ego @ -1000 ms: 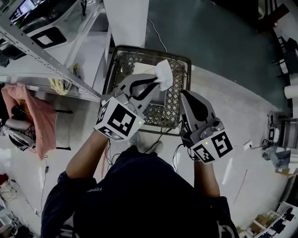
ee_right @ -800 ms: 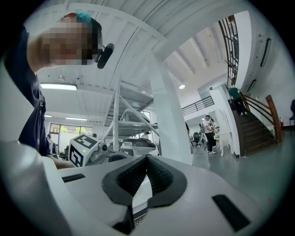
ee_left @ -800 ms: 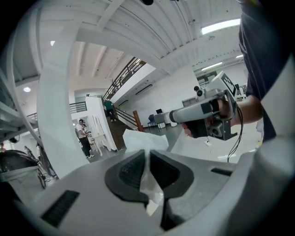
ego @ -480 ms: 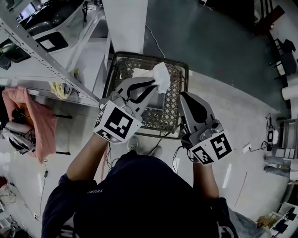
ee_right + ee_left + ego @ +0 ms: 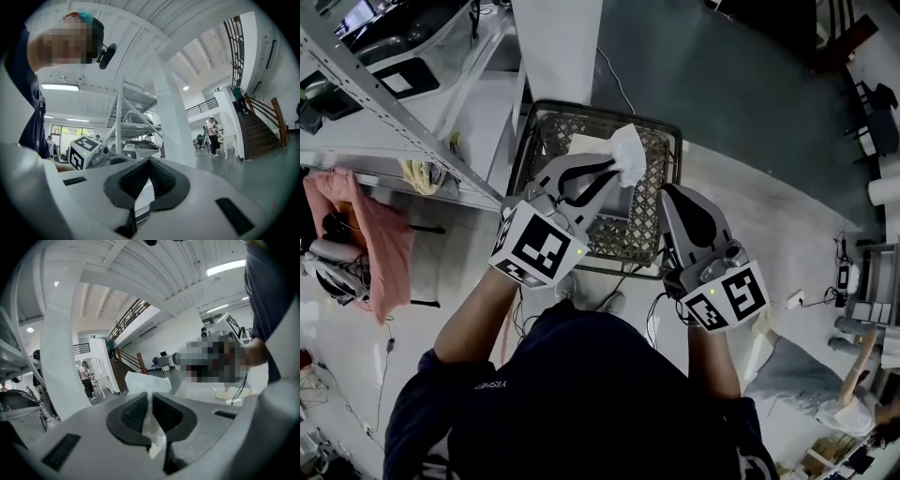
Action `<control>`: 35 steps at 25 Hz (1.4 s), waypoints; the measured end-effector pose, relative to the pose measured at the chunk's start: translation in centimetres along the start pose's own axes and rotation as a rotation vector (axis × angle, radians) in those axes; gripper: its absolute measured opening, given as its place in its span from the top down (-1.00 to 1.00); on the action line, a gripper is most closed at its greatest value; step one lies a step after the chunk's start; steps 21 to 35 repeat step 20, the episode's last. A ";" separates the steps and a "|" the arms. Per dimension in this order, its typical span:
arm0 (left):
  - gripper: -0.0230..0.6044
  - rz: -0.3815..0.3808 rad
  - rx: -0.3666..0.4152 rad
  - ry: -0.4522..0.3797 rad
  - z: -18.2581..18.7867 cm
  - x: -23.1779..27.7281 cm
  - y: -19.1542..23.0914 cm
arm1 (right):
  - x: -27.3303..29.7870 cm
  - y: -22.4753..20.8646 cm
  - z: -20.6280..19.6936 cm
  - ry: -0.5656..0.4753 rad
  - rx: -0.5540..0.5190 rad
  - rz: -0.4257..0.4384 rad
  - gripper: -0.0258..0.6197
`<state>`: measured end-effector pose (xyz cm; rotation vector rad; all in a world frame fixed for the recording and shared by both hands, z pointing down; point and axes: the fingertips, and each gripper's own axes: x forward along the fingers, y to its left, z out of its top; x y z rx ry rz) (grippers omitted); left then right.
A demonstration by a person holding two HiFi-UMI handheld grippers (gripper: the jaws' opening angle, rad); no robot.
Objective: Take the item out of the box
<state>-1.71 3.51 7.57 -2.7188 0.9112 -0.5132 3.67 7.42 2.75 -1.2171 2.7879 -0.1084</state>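
My left gripper is shut on a crumpled white plastic packet, holding it up above the black wire basket on the floor. In the left gripper view the packet sticks out past the closed pads of the left gripper. A flat pale item lies in the basket, partly hidden by the gripper. My right gripper hovers over the basket's right edge. Its pads meet with nothing between them in the right gripper view.
Grey metal shelving stands at the left with a pink cloth below it. A white pillar rises just behind the basket. Cables lie on the floor by my feet. A person is on the floor at lower right.
Both grippers stay almost still, the left one keeping its hold on the packet. A person has come into view at the lower right.
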 end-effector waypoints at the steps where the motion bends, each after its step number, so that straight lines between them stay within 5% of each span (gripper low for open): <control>1: 0.80 0.001 -0.001 -0.001 0.0 0.0 0.1 | 0.1 0.0 -0.1 0.001 0.001 0.001 0.86; 35: 0.80 -0.005 -0.006 -0.010 0.0 -0.2 0.3 | 0.7 0.3 -0.6 0.016 0.001 0.003 0.86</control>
